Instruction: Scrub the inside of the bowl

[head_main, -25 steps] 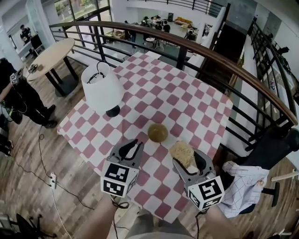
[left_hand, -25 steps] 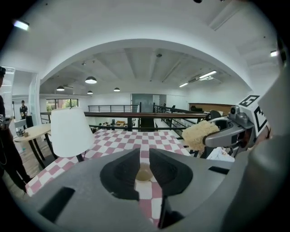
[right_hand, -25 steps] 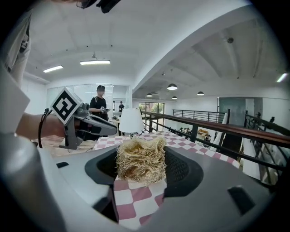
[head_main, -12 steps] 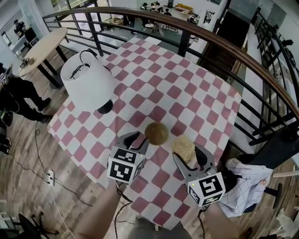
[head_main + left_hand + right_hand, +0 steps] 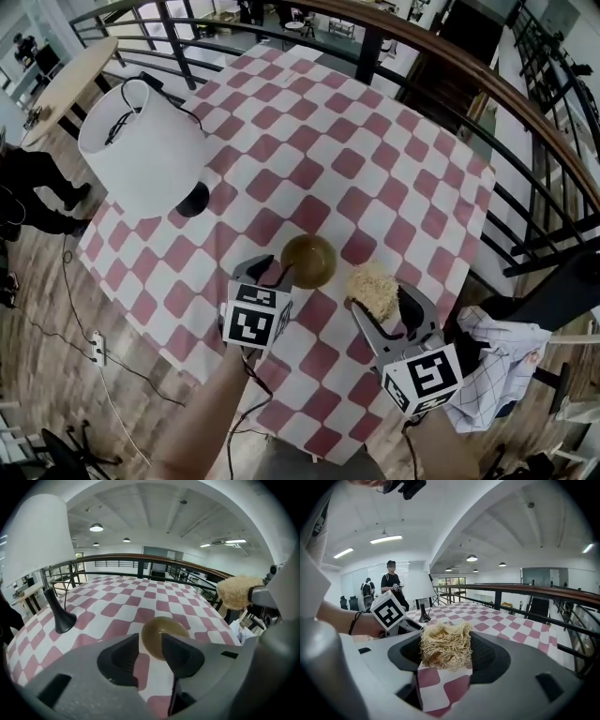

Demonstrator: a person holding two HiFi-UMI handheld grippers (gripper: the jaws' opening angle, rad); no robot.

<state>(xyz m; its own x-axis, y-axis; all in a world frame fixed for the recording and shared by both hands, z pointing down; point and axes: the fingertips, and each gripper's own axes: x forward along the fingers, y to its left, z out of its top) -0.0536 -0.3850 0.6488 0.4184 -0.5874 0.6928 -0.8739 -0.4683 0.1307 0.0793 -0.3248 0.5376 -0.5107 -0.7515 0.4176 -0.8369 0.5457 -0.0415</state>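
No words, numbers or brands are legible. Only black-and-white square code patterns show, on the white cubes of the grey left gripper (image 5: pixel 274 270) and right gripper (image 5: pixel 382 296).

Bowl (image 5: pixel 308 261) on table (image 5: pixel 375 141); lamp (image 5: pixel 141 159) far left.

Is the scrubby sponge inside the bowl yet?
No, the scrubby sponge sits clamped in the right hand-held gripper, beside the bowl and outside it.
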